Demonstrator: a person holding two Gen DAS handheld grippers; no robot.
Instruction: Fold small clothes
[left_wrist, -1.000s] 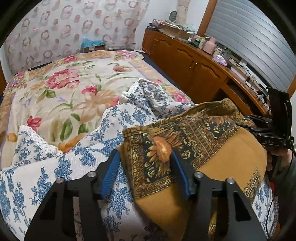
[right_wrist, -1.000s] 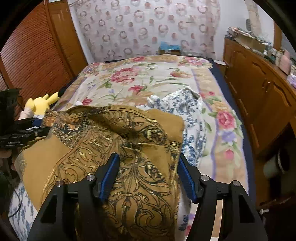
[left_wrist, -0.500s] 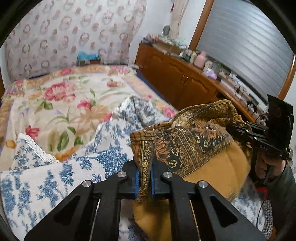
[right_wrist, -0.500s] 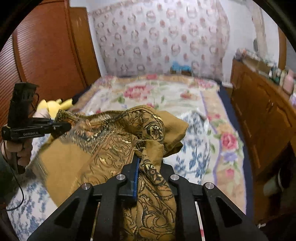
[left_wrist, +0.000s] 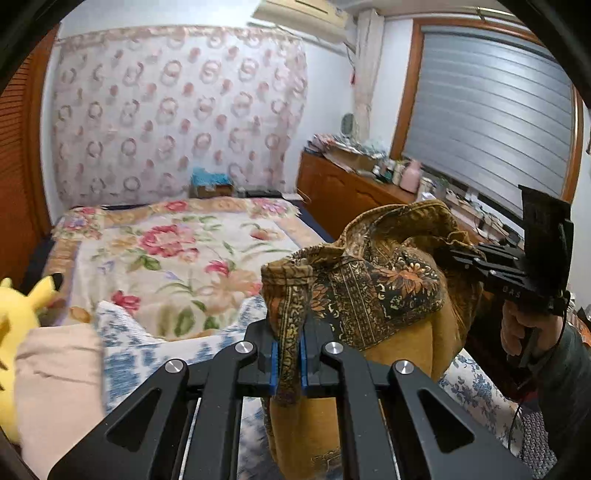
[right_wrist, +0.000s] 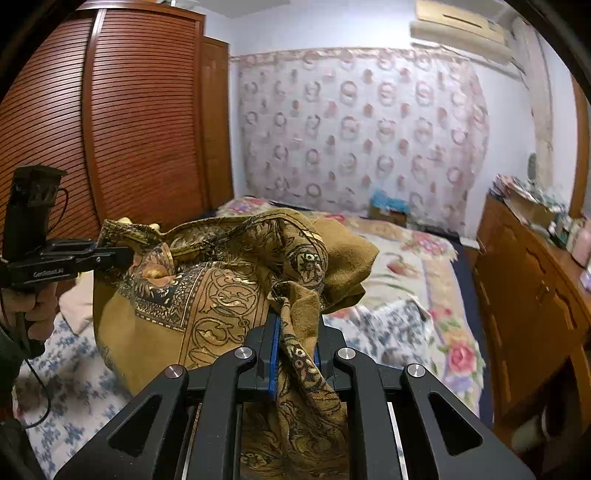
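Observation:
A mustard-brown garment (left_wrist: 373, 284) with a dark gold-patterned border hangs in the air between my two grippers, above the bed. My left gripper (left_wrist: 287, 360) is shut on one bunched corner of it, blue pads pressing the cloth. My right gripper (right_wrist: 293, 352) is shut on another bunched corner of the same garment (right_wrist: 229, 291). In the left wrist view the right gripper (left_wrist: 448, 254) comes in from the right, held by a hand. In the right wrist view the left gripper (right_wrist: 127, 254) grips the far left edge. The garment's lower part sags below both grippers.
Under the garment lies a blue-and-white floral cloth (right_wrist: 74, 373) on a flowered bedspread (left_wrist: 177, 258). A yellow plush toy (left_wrist: 18, 306) and a beige pillow (left_wrist: 55, 376) sit at left. A wooden dresser (right_wrist: 535, 306) with clutter runs along the right; a slatted wardrobe (right_wrist: 92, 129) stands left.
Both grippers, open around the garment's corners a second ago, closed on them and have lifted the garment off the bed, so the views now look higher into the room.

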